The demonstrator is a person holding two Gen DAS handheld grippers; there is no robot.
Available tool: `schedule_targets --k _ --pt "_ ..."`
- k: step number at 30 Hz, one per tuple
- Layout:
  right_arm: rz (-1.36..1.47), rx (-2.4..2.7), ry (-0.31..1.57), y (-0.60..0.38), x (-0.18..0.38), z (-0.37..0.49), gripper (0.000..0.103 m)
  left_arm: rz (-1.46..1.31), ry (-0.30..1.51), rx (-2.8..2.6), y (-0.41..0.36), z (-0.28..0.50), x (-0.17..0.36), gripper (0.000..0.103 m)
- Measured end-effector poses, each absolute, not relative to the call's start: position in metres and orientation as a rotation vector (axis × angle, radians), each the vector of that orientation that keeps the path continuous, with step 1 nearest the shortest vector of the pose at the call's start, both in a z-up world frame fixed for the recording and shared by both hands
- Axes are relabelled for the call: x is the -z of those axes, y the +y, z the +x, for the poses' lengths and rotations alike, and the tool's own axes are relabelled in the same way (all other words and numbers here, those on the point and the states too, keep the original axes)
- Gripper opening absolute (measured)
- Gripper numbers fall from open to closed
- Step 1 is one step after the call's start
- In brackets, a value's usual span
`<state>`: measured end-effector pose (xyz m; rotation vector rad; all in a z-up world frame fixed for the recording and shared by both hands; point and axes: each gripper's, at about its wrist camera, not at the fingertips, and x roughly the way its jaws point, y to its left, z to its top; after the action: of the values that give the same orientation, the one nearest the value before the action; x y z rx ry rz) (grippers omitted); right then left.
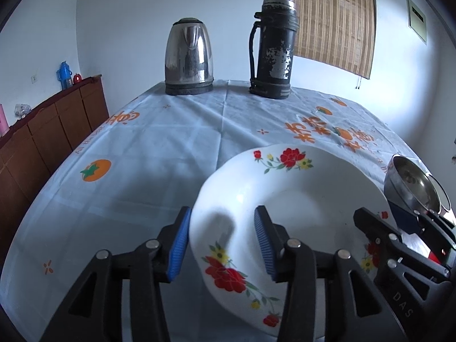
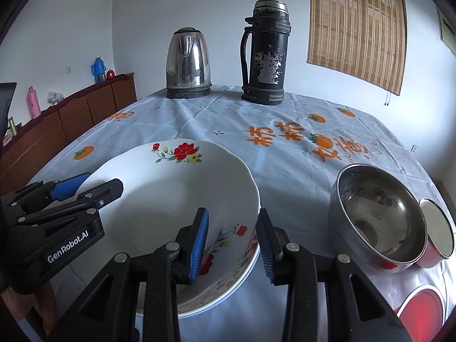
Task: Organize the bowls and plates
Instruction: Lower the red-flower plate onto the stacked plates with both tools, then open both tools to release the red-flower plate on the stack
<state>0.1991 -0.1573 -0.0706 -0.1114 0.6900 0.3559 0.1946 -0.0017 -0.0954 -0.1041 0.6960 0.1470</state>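
Observation:
A white plate with red flowers (image 1: 299, 199) (image 2: 171, 196) lies on top of another plate whose rim (image 2: 228, 287) shows beneath it. My left gripper (image 1: 222, 245) straddles the plate's left rim with open jaws; it also shows in the right wrist view (image 2: 85, 188). My right gripper (image 2: 232, 245) straddles the plate's right rim, jaws open; one of its fingers shows in the left wrist view (image 1: 379, 228). A steel bowl (image 2: 379, 222) (image 1: 413, 185) sits to the right, with a red-sided bowl (image 2: 436, 233) beside it.
A steel kettle (image 2: 188, 62) and a worn black thermos (image 2: 263, 54) stand at the table's far end. A red plate or lid (image 2: 421, 305) lies at the near right. A wooden cabinet (image 2: 71, 114) runs along the left wall. The tablecloth (image 2: 285, 156) has orange prints.

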Motion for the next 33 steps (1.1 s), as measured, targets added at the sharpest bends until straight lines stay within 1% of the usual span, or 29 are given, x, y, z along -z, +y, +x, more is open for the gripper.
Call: schedule_targets --k 3,4,5,8,15,19,33 --pt "-0.106 -0.356 0.69 -0.1577 0.0704 0.1991 0.038 -0.105 0.695 -0.142 -0.0038 0.1948 0.0958 0.046" --pt "-0.107 -0.355 0.691 -0.1575 0.0704 0.199 0.039 -0.104 0.696 -0.142 -0.0045 0.195 0.0965 0.048" --pt "-0.107 -0.353 0.691 -0.1579 0.0705 0.1994 0.045 -0.105 0.696 -0.142 -0.0043 0.1949 0.0958 0.05" --pt "-0.104 -0.354 0.669 -0.1593 0.0683 0.1953 0.049 -0.114 0.694 -0.143 -0.0038 0.1942 0.0956 0.054" --pt "-0.131 -0.369 0.655 -0.1547 0.0665 0.1922 0.049 -0.116 0.694 -0.142 -0.0025 0.1939 0.0952 0.057" --pt "-0.13 -0.366 0.661 -0.1551 0.0669 0.1938 0.049 -0.115 0.693 -0.143 -0.0026 0.194 0.0952 0.06" --pt "-0.125 -0.368 0.638 -0.1572 0.0647 0.1913 0.05 -0.116 0.663 -0.128 -0.0035 0.1888 0.0908 0.061"
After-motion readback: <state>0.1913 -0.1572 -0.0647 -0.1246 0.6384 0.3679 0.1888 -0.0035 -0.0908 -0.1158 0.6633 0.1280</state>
